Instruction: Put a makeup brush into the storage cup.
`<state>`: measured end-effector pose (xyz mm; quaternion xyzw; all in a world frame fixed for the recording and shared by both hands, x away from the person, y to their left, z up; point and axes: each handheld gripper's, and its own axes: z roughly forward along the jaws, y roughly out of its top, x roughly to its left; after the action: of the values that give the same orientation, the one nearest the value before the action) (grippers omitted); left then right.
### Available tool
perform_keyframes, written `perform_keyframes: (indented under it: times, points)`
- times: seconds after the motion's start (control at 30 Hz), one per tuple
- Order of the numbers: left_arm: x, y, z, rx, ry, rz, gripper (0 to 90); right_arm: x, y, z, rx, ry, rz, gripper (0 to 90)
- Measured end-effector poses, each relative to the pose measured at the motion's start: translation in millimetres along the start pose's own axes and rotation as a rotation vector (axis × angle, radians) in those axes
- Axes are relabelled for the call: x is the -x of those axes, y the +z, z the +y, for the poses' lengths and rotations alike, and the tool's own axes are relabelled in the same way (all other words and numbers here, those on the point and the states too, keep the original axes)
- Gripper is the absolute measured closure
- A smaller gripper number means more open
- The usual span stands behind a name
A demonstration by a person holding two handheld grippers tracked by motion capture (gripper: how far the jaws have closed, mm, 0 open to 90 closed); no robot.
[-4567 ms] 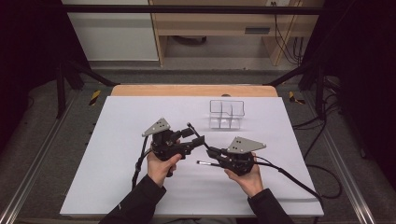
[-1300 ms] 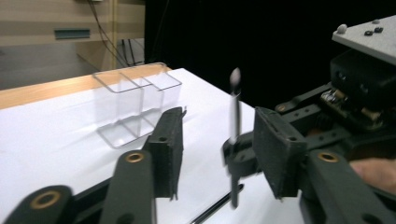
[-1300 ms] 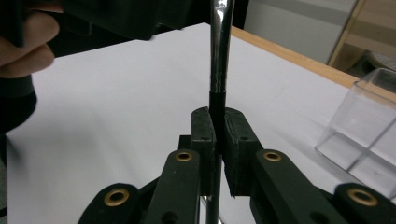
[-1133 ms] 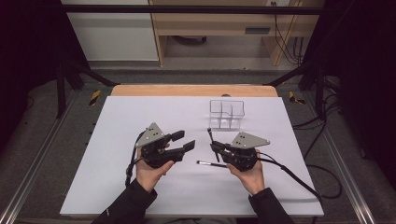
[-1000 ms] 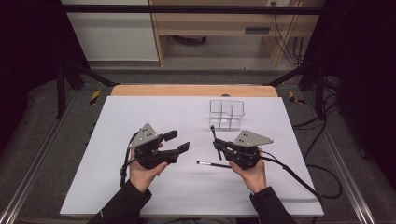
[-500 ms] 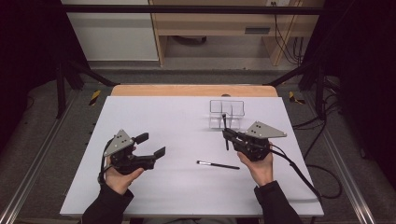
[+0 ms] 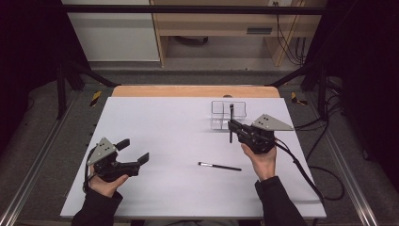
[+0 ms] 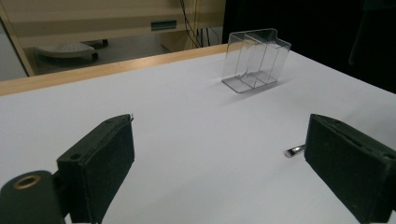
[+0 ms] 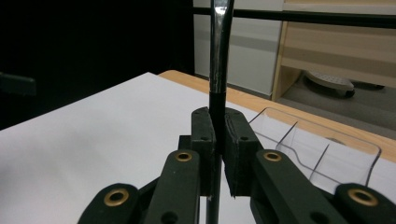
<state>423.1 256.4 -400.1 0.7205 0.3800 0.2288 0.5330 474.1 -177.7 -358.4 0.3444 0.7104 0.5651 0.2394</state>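
My right gripper [image 7: 232,126] is shut on a thin black stick [image 7: 231,115] and holds it upright at the near edge of a clear divided organizer [image 7: 228,108]. In the right gripper view the jaws pinch the stick [image 9: 217,70] low on its shaft, with the right gripper [image 9: 218,140] just before the organizer [image 9: 322,154]. A second black stick with a silver end [image 7: 219,165] lies flat mid-table. My left gripper [image 7: 133,151] hovers open at the near left, nothing between its fingers [image 8: 100,163]. The left gripper view shows the organizer [image 8: 254,60] far off and the lying stick's silver end [image 8: 294,150].
The white tabletop [image 7: 164,122] ends in a wooden strip [image 7: 195,91] at the far edge. Dark frame legs [image 7: 70,70] stand on both sides of the table. A cable [image 7: 301,169] trails from the right gripper over the near right of the table.
The two grippers were close together at mid-table. My left gripper drew back to the near left, open. My right carried one stick, turned upright, to the organizer; the other stick stayed lying.
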Motion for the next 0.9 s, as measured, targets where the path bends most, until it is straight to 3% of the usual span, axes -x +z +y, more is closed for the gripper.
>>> perform_keyframes:
  times: [0.63, 0.9]
  points:
    - [-22.2, -15.5, -19.2, -0.014, -0.003, 0.063, 6.5, 16.8, 17.2, 10.4, 0.035, 0.049, -0.069, 83.5]
    - [-24.3, -18.4, -24.6, -0.02, 0.002, 0.071, 5.9, 23.9, 27.5, 13.5, 0.053, 0.076, -0.105, 83.5]
